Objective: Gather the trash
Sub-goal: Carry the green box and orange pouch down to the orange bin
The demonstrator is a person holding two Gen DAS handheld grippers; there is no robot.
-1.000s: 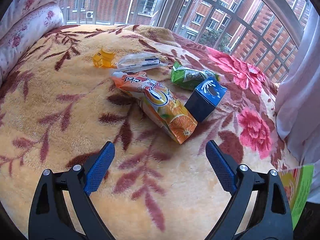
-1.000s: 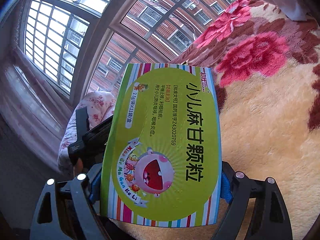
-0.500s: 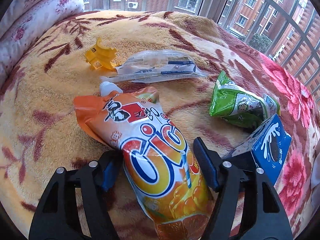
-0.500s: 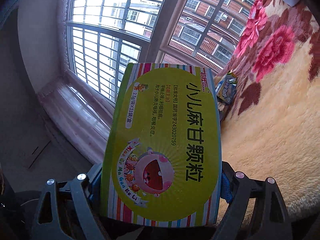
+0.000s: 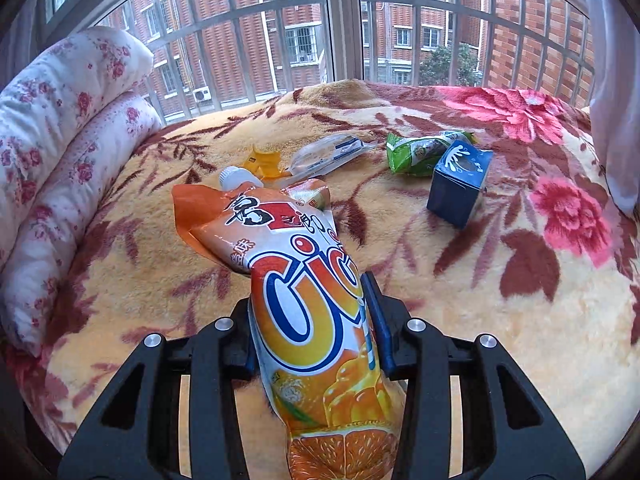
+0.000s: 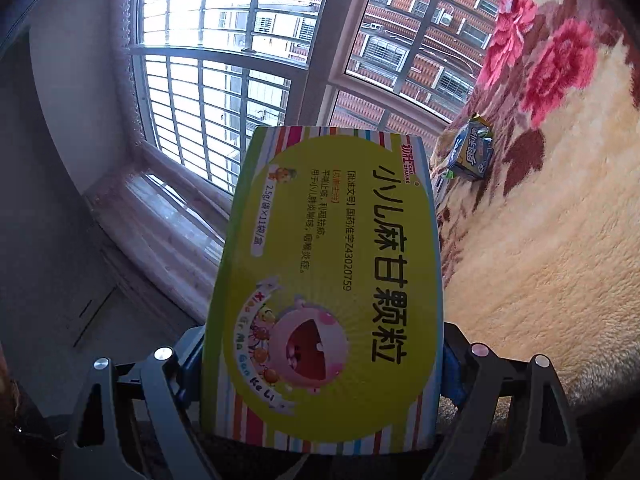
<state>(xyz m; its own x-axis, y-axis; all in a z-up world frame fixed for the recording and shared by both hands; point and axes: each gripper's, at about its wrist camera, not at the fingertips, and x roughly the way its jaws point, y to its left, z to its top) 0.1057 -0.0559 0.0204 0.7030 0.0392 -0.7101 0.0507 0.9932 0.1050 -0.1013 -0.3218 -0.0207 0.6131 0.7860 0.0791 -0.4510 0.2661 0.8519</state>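
Observation:
An orange juice pouch [image 5: 304,280] with a white cap lies lengthwise between the blue pads of my left gripper [image 5: 310,308]. The jaws are closing and press on both its sides. Its upper end stands raised over the floral blanket [image 5: 440,300]. Farther back lie a blue carton [image 5: 460,184], a green wrapper [image 5: 416,152], a clear plastic wrapper [image 5: 328,154] and a yellow plastic piece [image 5: 262,162]. My right gripper [image 6: 324,360] is shut on a green striped medicine box [image 6: 328,280], held beside the bed; the box hides its fingertips. The blue carton [image 6: 470,156] shows far off in the right wrist view.
Two flowered bolster pillows [image 5: 60,140] line the bed's left side. A barred window [image 5: 340,40] runs behind the bed, and a white curtain [image 5: 616,80] hangs at the right. In the right wrist view a wooden sill [image 6: 160,216] and floor lie left of the bed.
My left gripper came down over the orange pouch, its jaws narrowed onto it, and it then drew back with the pouch between them. The right gripper swung toward the window with the box.

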